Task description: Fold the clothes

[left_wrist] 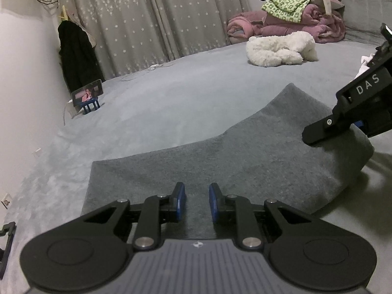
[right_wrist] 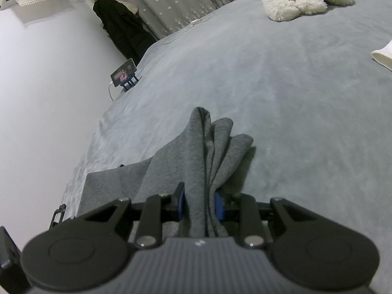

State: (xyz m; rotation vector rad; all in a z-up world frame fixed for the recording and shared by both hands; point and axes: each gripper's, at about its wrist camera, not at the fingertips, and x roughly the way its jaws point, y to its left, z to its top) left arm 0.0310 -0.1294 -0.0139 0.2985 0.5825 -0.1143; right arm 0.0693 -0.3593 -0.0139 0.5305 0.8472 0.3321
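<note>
Right claw point(right_wrist: 199, 207) clamped on bunched layers of the dark grey knit garment point(right_wrist: 196, 156); left claw point(left_wrist: 196, 202) apart, low over its near edge. The garment lies part flat on the grey plush bed point(left_wrist: 183, 93), far side lifted. Risk: thick bunch slips, fold sags (layers look uneven). Clothes pile point(left_wrist: 299, 5) at 1 o'clock, phone on stand point(left_wrist: 87, 96) at 10.

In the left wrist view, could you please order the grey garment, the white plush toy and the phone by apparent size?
1. grey garment, though nearest the camera
2. white plush toy
3. phone
</note>
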